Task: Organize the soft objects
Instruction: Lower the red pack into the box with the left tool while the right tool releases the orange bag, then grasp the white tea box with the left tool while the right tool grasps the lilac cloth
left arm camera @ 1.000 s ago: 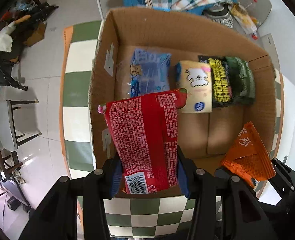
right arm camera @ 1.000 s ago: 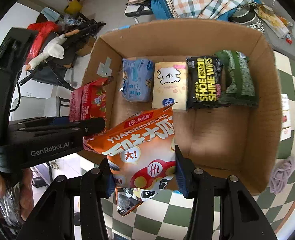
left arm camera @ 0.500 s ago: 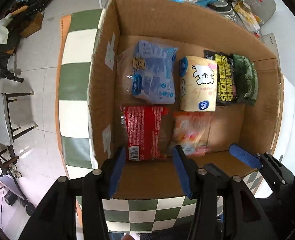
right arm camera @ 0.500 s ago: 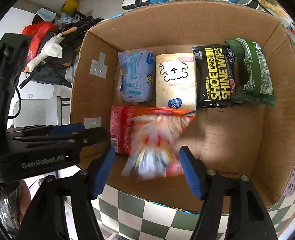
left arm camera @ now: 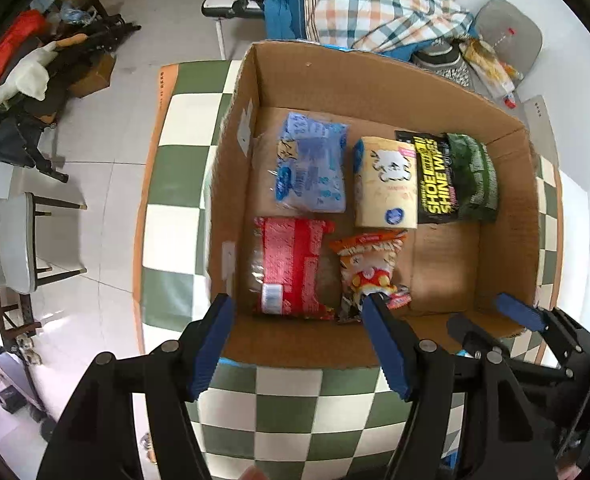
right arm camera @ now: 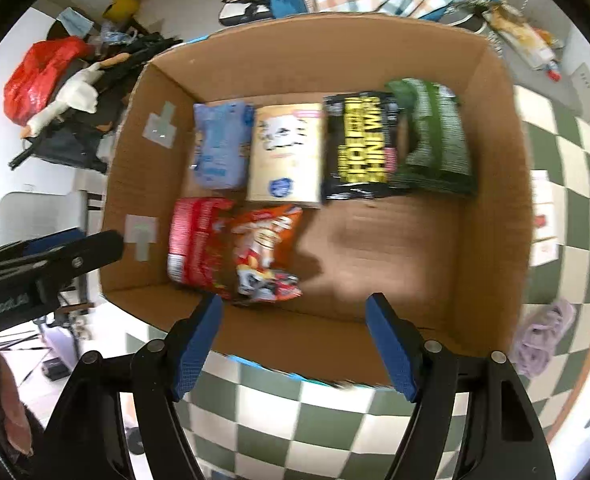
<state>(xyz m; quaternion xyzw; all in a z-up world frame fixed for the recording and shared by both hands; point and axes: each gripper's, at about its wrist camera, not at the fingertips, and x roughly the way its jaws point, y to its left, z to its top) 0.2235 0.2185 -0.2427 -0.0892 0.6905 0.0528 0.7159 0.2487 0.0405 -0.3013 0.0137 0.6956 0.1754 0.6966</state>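
1. The left gripper [left arm camera: 297,334] is held above the near wall of the cardboard box [left arm camera: 379,80] with its jaws opening and nothing between them; the red packet [left arm camera: 289,266] lies released on the box floor just ahead of its left finger, flat against the left wall

2. The right gripper [right arm camera: 293,334] is likewise empty, its jaws opening; the orange snack bag [right arm camera: 265,250] lies ahead of its left finger, and it cannot be told whether it touches or overlaps the red packet

3. Beyond both tools a back row is formed by the blue pack [left arm camera: 311,164], the cream pack [left arm camera: 387,184], the black wipes pack [left arm camera: 439,178] and the green pack [left arm camera: 473,178], laid side by side

4. A snag is judged possible: the orange snack bag's crumpled lower end sits close to the right finger of the left gripper, so it could be caught and dragged out of line if that tool is swung sideways before it is lifted clear

5. The two tools are held near one another over the same wall, so a collision could be caused by a crossing move

6. The near wall could be struck and the box shifted on the checkered cloth [right arm camera: 335,432] if either tool is dropped

7. The purple cloth [right arm camera: 543,336], right of the right gripper and outside the box, is judged likely to slip from a shallow pinch
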